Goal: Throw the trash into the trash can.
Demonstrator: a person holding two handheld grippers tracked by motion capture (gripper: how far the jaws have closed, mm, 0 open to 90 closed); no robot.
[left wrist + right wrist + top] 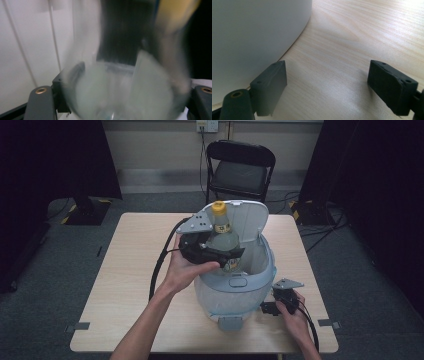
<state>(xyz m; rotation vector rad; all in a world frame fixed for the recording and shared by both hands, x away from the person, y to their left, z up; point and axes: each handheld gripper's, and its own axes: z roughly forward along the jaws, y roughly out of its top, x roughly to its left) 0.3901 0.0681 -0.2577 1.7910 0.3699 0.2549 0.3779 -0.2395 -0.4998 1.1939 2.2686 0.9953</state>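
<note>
A clear plastic bottle (223, 239) with a yellow cap (218, 208) is held upright over the mouth of a pale blue and white lidded bin (250, 281), whose lid (248, 217) stands open at the back. My left gripper (225, 254) is shut on the bottle's lower body. In the left gripper view the blurred bottle (140, 82) sits between the jaws of that gripper (122, 102), with its yellow cap (175, 12) at the top right. My right gripper (268, 308) rests open on the table beside the bin's right side. The right gripper (330, 78) holds nothing, with the bin wall (249, 37) at its left.
The bin stands near the middle of a light wooden table (130, 270). A black folding chair (240, 167) stands behind the table's far edge. Bare tabletop lies to the bin's left and in front of the right gripper's jaws (352, 37).
</note>
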